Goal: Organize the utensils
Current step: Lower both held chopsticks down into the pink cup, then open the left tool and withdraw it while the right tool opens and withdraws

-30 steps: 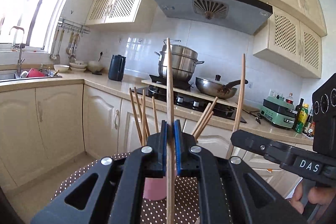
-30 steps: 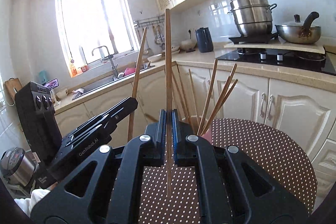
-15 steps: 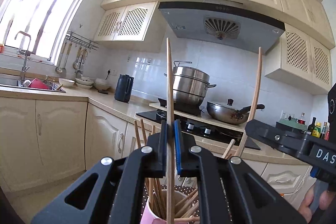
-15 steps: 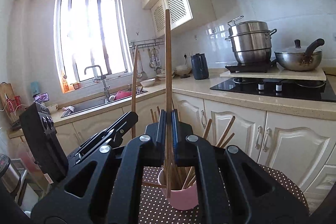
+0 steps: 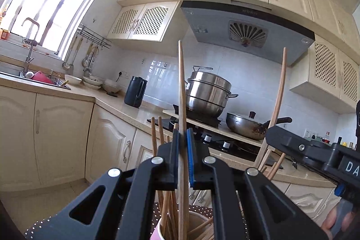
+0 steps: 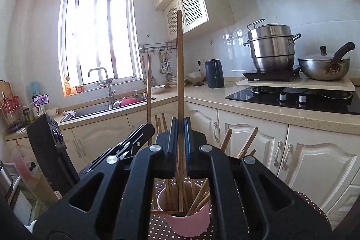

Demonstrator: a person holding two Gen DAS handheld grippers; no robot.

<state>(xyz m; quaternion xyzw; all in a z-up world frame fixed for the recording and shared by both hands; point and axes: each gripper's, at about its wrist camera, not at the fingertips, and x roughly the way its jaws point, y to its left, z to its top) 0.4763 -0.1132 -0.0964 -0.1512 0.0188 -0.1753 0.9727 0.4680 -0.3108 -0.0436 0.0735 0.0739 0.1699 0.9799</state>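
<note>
My left gripper (image 5: 182,138) is shut on a pale wooden chopstick (image 5: 181,87) that stands upright, its lower end inside the pink cup (image 5: 157,232) below. My right gripper (image 6: 180,126) is shut on a darker chopstick (image 6: 179,64), also upright, with its tip down in the same pink cup (image 6: 189,223). Several more chopsticks (image 6: 203,195) lean in the cup. Each gripper shows in the other's view: the right gripper (image 5: 268,136) with its stick at the right, the left gripper (image 6: 149,127) with its stick at the left.
The cup stands on a brown dotted tablecloth (image 6: 157,231). Behind are cream cabinets (image 6: 247,145), a hob (image 6: 292,98) with a steamer pot (image 6: 272,46) and a wok (image 6: 324,64), a dark kettle (image 6: 213,73) and a sink (image 6: 108,105) under the window.
Both grippers have come closer to the cup, level with it. The two held chopsticks, whose tips hung over the cloth short of the cup, now reach down into it.
</note>
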